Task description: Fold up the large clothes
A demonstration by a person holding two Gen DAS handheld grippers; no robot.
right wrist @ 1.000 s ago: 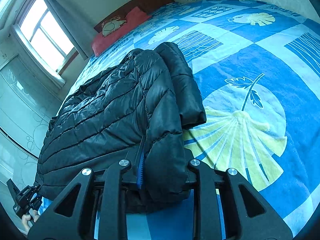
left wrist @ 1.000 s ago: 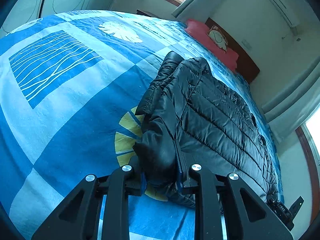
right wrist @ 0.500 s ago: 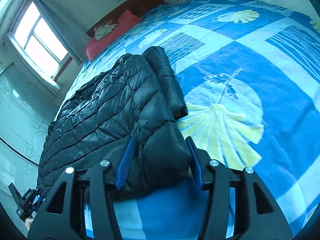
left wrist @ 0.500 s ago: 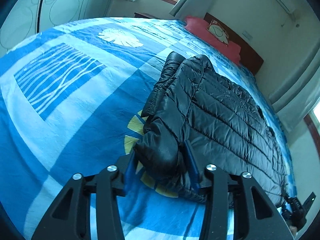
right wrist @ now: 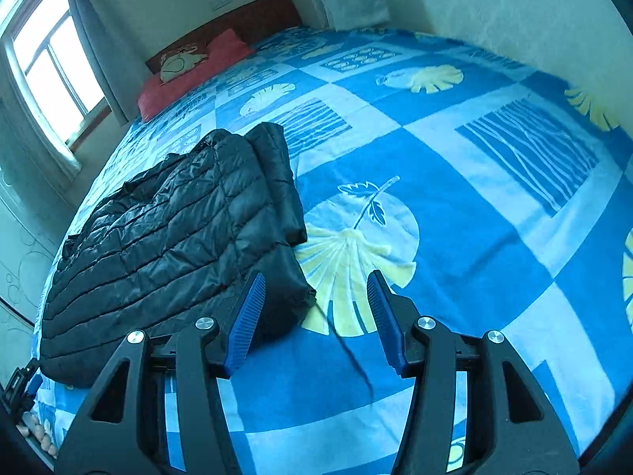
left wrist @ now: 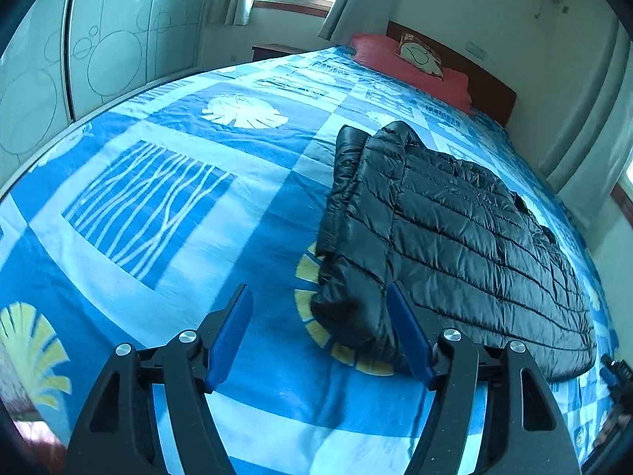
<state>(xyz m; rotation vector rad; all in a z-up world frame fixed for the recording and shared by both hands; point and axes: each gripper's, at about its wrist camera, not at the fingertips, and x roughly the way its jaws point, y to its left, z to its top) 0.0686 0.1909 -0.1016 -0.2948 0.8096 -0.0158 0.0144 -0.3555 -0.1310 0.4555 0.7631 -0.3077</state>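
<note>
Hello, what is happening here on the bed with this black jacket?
A person holding two grippers is folding a black puffer jacket on a bed with a blue patterned cover. The jacket lies flat, its sleeve folded in along one side. Both the left gripper and the right gripper are open and hold nothing, each at a near corner of the jacket.

jacket [left wrist: 455,229] far hem hidden behind right finger | other gripper [left wrist: 615,372] cut by frame edge

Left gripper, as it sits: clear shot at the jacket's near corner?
Probably yes. The left gripper is open and the jacket corner lies partly between its fingers on the bedspread, nothing in the way.
</note>
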